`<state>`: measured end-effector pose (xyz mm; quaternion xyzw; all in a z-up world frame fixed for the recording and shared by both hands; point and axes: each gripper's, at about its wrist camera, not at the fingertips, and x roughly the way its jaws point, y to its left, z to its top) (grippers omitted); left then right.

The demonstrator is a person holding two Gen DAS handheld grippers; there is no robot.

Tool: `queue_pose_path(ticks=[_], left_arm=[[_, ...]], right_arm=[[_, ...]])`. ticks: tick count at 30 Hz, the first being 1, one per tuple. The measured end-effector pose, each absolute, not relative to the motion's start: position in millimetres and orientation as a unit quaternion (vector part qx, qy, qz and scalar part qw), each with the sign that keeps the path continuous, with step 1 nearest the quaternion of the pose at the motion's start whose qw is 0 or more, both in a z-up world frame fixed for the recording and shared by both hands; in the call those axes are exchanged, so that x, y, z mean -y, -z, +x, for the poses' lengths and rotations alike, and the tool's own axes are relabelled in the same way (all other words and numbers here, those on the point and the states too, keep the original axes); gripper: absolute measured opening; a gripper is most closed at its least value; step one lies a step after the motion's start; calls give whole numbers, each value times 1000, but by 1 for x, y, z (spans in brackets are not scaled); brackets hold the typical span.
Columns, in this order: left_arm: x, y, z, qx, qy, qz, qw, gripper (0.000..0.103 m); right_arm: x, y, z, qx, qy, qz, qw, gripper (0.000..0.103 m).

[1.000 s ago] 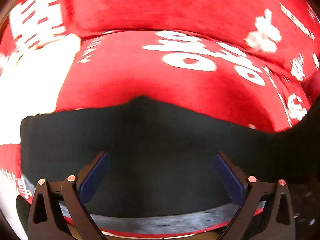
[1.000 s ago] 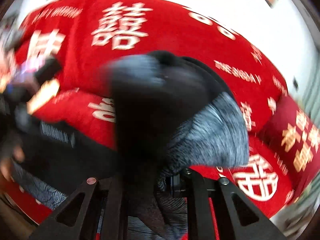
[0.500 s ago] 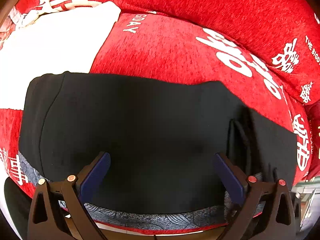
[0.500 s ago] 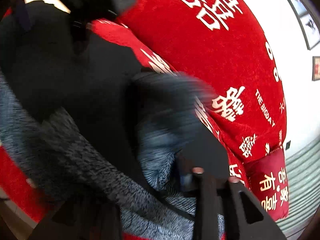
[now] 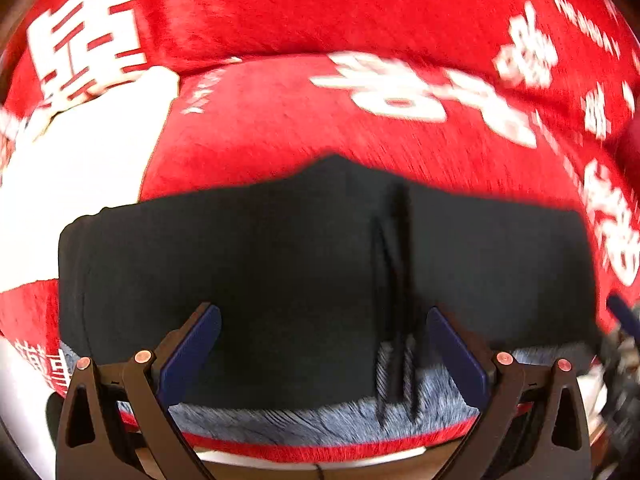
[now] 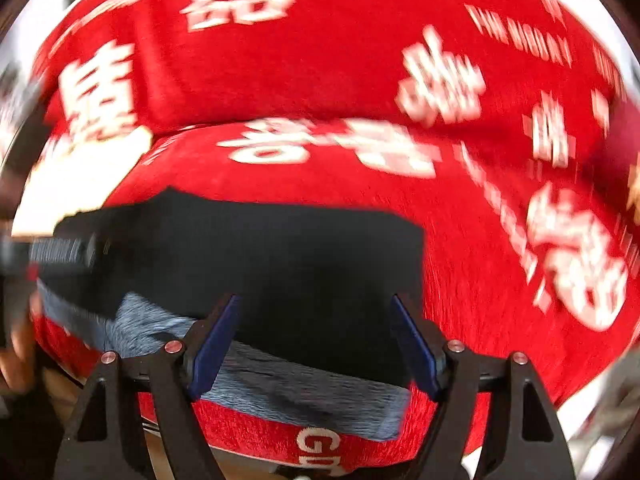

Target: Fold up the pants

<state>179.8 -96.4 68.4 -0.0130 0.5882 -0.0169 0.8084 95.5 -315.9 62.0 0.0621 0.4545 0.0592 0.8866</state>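
The black pants [image 5: 300, 264] lie folded in a flat rectangle on the red sofa seat, with their grey fleece lining [image 5: 320, 420] showing along the near edge. A black drawstring [image 5: 394, 320] lies across them. My left gripper [image 5: 324, 344] is open and empty just above the near edge. In the right wrist view the pants [image 6: 280, 264] fill the lower middle, lining [image 6: 288, 396] at the front. My right gripper [image 6: 314, 338] is open and empty over their right part. The left gripper's body [image 6: 52, 252] shows blurred at the left edge.
The red sofa [image 5: 360, 8] with white characters has a seat cushion [image 6: 500, 280] and a backrest behind. A white cloth [image 5: 80, 168] lies on the seat left of the pants. The sofa's front edge [image 6: 320, 444] is just below the grippers.
My right gripper has let go of the pants part it carried; that part now lies folded flat on the rest. Both grippers have pulled back and stand open.
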Motion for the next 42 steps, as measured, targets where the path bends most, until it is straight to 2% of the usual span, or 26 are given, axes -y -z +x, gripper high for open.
queue_pose_path(ticks=[3, 6, 9, 11, 15, 21, 23, 26, 36, 39, 42], left_arm=[[111, -49, 166, -599, 15, 36, 800, 103], [110, -42, 157, -599, 26, 26, 800, 103], [108, -43, 155, -599, 35, 24, 800, 103], [107, -41, 155, -601, 34, 15, 798, 103], [106, -36, 155, -603, 36, 2, 797, 103], [98, -33, 153, -604, 46, -9, 796, 103], [99, -33, 153, -602, 44, -9, 798, 103], [100, -32, 151, -598, 44, -9, 800, 103], [97, -32, 151, -599, 55, -10, 799, 103], [91, -41, 147, -598, 54, -27, 799, 103], [77, -48, 138, -586, 48, -35, 808, 103]], right_arm=[[312, -33, 80, -483, -45, 41, 874, 79], [296, -12, 55, -495, -30, -17, 868, 79], [294, -19, 42, -498, -24, -52, 865, 79], [300, -42, 44, -471, -28, -30, 881, 79], [300, -68, 79, -434, -44, -21, 900, 79], [291, -36, 153, -473, -56, -38, 879, 79], [293, -31, 167, -474, -63, -31, 878, 84], [293, -29, 173, -476, -59, -30, 877, 86], [289, -28, 72, -465, -17, -54, 884, 87], [288, -35, 65, -483, -17, -58, 873, 88], [287, -56, 76, -457, -18, -31, 889, 88]])
